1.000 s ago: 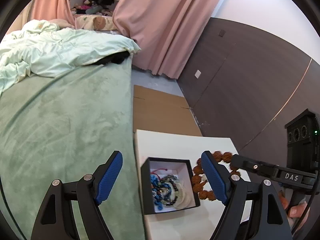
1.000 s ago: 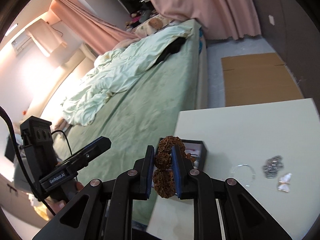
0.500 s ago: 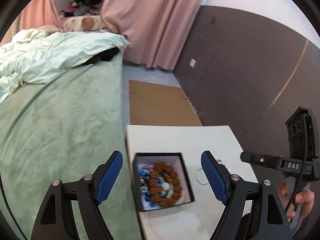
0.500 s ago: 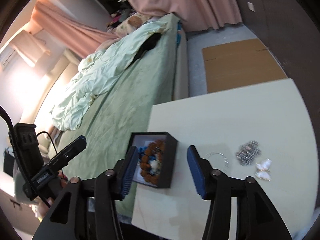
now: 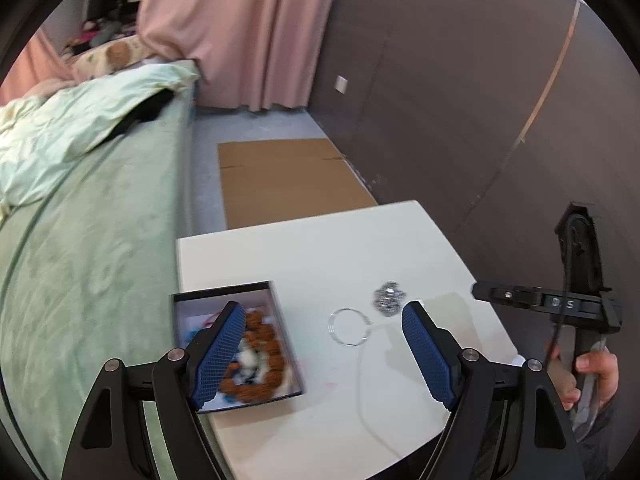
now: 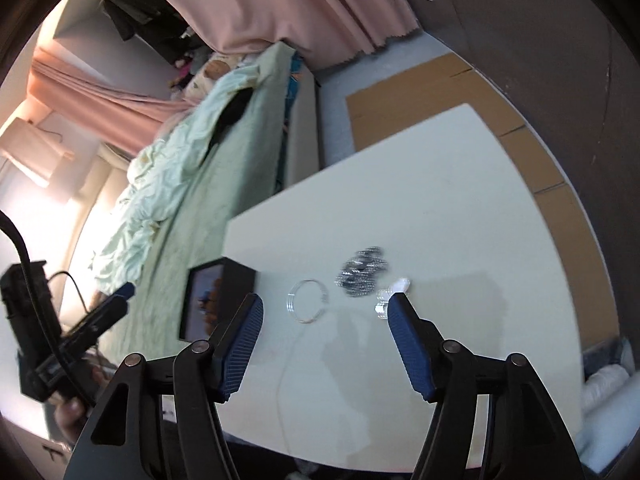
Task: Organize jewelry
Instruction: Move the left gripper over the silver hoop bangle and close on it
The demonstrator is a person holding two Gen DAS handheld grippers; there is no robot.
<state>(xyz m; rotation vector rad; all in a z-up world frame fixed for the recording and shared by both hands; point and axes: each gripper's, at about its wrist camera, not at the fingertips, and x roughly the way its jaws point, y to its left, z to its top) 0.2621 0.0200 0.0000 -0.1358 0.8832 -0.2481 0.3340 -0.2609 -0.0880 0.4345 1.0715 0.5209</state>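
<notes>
the brown bead bracelet (image 5: 262, 354), pinched in the right claw (image 6: 322, 334) a second ago, now lies in the black box (image 5: 280, 320) at lower left, both claws gaping empty, the left claw (image 5: 322, 354) too, so the thin ring (image 6: 307, 300) at centre looks next.

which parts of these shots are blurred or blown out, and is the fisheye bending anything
Left wrist view: the black box and its brown bead bracelet are smeared by motion; the wall trim bows. Right wrist view: the silver piece is streaked, the window side at left is blown out, and the white table edge curves.
</notes>
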